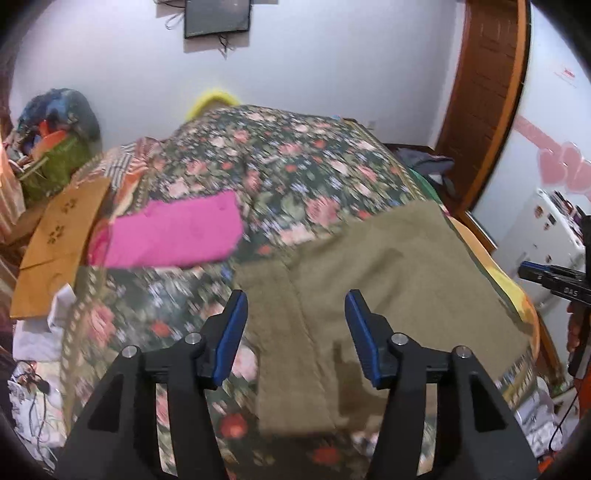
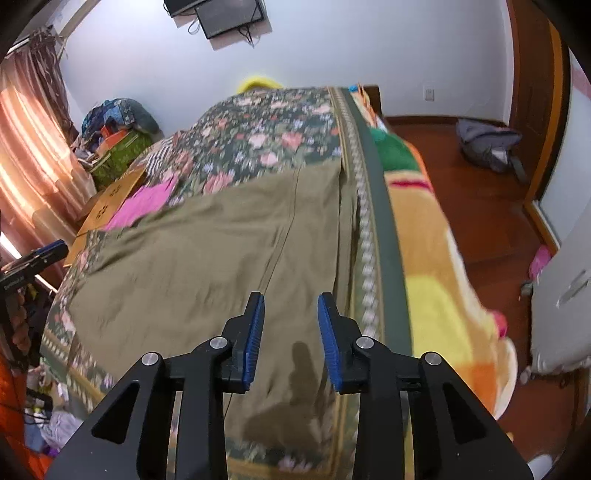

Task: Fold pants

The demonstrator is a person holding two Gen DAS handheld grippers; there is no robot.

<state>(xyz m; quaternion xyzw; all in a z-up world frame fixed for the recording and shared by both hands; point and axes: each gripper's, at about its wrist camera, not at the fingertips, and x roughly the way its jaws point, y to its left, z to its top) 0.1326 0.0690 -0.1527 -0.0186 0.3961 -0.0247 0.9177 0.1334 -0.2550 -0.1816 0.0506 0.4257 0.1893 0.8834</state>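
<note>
**Two open grippers over the pants**

Both are empty with jaws apart: left gripper (image 1: 295,308) and right gripper (image 2: 290,310) hover above the olive pants (image 2: 207,258), which lie flat on the floral bedspread (image 1: 280,162). Beyond the pants sits a pink cloth (image 1: 177,236), then the wall monitor (image 1: 217,16).

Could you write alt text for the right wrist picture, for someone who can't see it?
Olive-green pants lie spread on a floral bedspread, with the open right claw hovering above them, holding nothing. A pink cloth lies further left.
</note>
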